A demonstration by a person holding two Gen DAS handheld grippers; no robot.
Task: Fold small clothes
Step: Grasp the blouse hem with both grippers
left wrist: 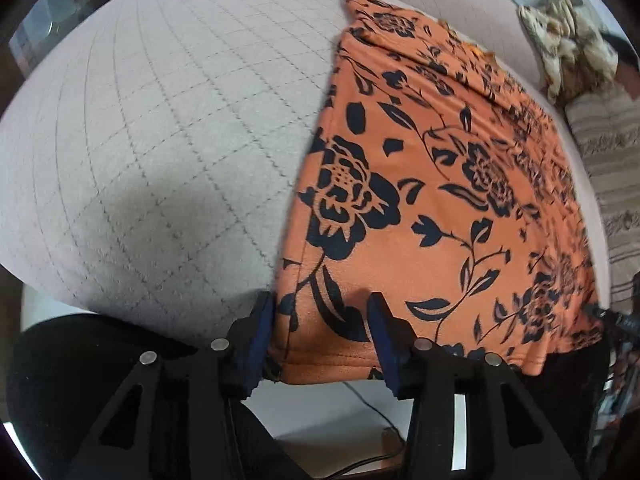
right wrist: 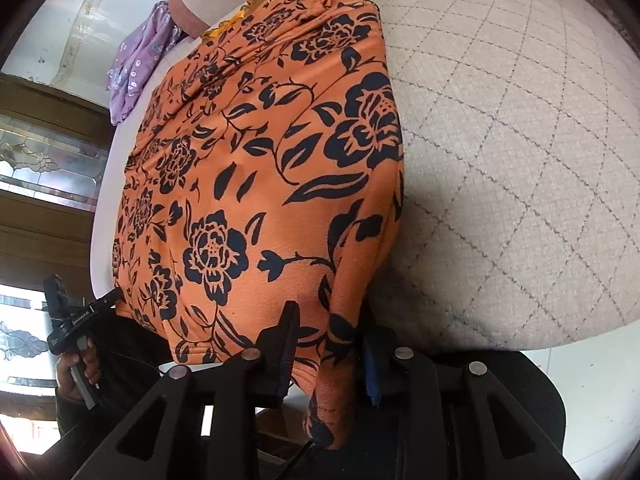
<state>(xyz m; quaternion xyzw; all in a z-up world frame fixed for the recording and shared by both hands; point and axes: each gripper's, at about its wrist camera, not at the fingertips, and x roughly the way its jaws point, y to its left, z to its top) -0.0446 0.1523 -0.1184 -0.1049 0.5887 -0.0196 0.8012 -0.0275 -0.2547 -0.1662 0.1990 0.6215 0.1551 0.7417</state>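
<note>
An orange cloth with black flowers lies spread on a quilted grey bed cover. My left gripper points down at the cloth's near left corner. Its blue pads stand apart on either side of the hem, and the fabric lies flat between them. In the right wrist view the same cloth reaches the bed's near edge. There my right gripper is shut on the near right corner, and a bunched fold hangs down between its fingers. A hand holds the left gripper at the cloth's far corner.
A purple flowered garment lies at the far end of the bed. A cream floral cloth and a striped fabric sit beyond the orange cloth. White floor with a black cable shows below the bed edge. Wood-framed glass panels stand behind.
</note>
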